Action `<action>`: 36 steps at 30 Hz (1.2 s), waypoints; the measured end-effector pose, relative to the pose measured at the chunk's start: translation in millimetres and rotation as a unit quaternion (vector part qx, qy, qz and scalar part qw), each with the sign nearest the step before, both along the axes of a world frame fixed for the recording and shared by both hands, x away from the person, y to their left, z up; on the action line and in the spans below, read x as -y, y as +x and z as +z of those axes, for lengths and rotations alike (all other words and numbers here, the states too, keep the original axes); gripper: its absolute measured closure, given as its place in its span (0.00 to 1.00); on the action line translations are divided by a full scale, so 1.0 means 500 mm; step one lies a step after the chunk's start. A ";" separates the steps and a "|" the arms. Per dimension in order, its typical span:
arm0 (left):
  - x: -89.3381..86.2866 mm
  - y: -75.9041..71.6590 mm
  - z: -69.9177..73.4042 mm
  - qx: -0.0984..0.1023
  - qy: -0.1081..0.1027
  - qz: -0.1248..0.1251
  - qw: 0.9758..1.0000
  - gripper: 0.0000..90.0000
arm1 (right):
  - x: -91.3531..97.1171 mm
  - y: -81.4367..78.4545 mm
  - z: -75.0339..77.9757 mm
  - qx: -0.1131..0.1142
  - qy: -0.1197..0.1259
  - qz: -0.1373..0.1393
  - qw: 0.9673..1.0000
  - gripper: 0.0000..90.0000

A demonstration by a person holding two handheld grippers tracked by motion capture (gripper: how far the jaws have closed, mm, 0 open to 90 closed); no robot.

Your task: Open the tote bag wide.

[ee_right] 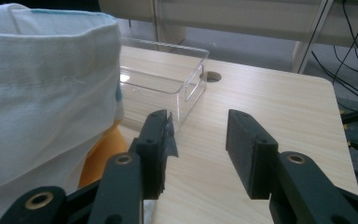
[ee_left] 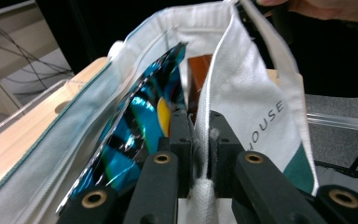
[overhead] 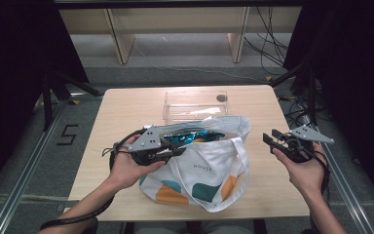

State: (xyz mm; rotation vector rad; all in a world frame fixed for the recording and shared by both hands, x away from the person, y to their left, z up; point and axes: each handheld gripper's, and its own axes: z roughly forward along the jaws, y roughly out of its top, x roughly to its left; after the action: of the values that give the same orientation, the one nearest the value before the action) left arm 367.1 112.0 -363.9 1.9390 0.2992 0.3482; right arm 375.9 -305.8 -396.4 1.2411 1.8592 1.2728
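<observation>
A white tote bag (overhead: 209,170) with teal and orange patches lies on the wooden table (overhead: 126,112), its mouth facing the far side. A shiny blue snack packet (overhead: 195,136) sticks out of the mouth. My left gripper (overhead: 177,152) is at the bag's left side, shut on the near rim of the mouth. In the left gripper view the white rim fabric (ee_left: 205,121) is pinched between the jaws of my left gripper (ee_left: 200,126), with the blue packet (ee_left: 135,135) to their left and something brown (ee_left: 198,74) deeper inside. My right gripper (overhead: 272,139) hovers open to the right of the bag, holding nothing.
A clear plastic box (overhead: 195,105) stands just beyond the bag, near a round hole (overhead: 221,98) in the tabletop. In the right gripper view the box (ee_right: 168,74) lies ahead left of my right gripper (ee_right: 198,140). Bare tabletop (ee_right: 270,102) lies to the bag's right. Cables trail on the floor behind.
</observation>
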 end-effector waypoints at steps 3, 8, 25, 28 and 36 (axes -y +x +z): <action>0.003 -0.008 0.011 0.001 -0.001 -0.009 1.000 0.91 | -0.001 -0.001 0.001 0.007 0.006 -0.010 1.000 0.66; 0.010 -0.021 0.022 -0.017 0.005 -0.030 0.999 0.91 | 0.003 -0.001 0.003 0.003 0.001 -0.004 1.000 0.67; 0.037 -0.054 -0.008 -0.045 0.056 -0.083 0.994 0.91 | 0.000 -0.002 0.000 -0.014 0.003 -0.005 1.000 0.67; 0.042 -0.059 -0.017 -0.048 0.066 -0.086 0.993 0.91 | -0.001 -0.001 -0.002 -0.015 0.006 -0.003 1.000 0.67; 0.051 -0.064 -0.042 -0.066 0.082 -0.094 0.990 0.91 | -0.004 0.000 -0.006 -0.012 0.010 -0.012 1.000 0.67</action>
State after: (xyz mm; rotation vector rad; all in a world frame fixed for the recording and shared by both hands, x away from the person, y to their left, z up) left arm 335.2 86.4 -385.1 2.1377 0.1764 0.1234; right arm 375.7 -303.6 -399.6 1.2908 1.8480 1.2707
